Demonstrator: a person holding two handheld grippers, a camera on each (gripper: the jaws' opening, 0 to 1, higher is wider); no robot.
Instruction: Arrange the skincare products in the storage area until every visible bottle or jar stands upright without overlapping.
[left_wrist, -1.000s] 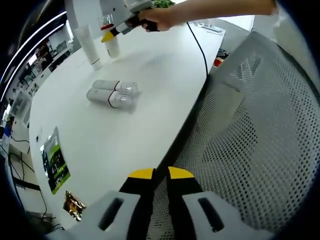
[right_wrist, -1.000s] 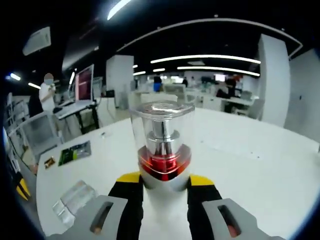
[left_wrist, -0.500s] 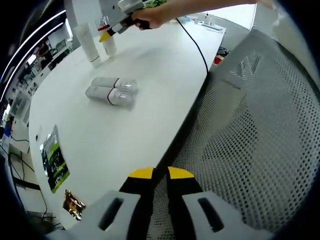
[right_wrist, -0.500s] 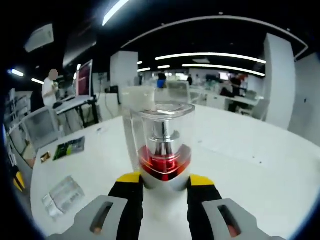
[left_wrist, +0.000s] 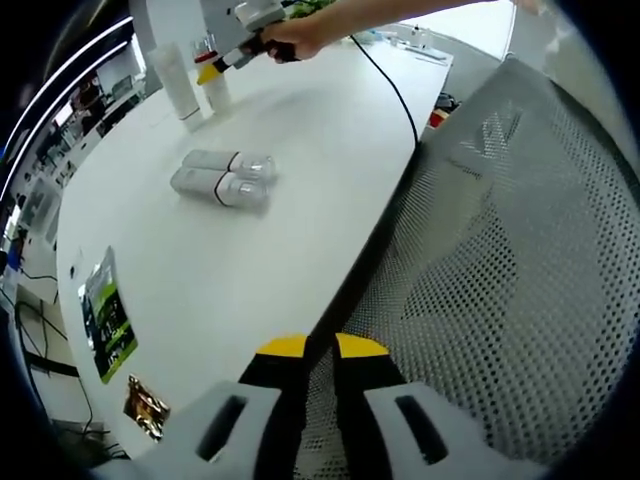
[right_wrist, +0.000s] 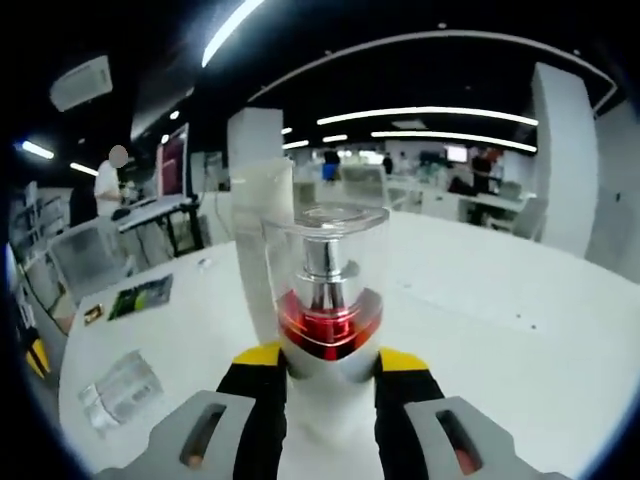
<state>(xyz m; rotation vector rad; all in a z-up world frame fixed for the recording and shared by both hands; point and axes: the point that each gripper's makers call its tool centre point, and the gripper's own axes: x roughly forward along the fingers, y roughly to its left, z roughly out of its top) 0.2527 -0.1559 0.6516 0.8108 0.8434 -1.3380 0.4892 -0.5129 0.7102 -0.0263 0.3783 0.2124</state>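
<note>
Bottle (right_wrist: 325, 300) upright | pinched between right hand-held gripper (right_wrist: 328, 368) jaws | left pressed together (left_wrist: 318, 350)

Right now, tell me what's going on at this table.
A person is tidying skincare bottles on a white table. The right gripper has its jaws shut on a clear-capped pump bottle, holding it upright beside a tall white tube at the far end. Two more bottles lie on their sides mid-table, side by side. The left gripper hangs idle, shut and empty, over the table edge by a mesh chair.
</note>
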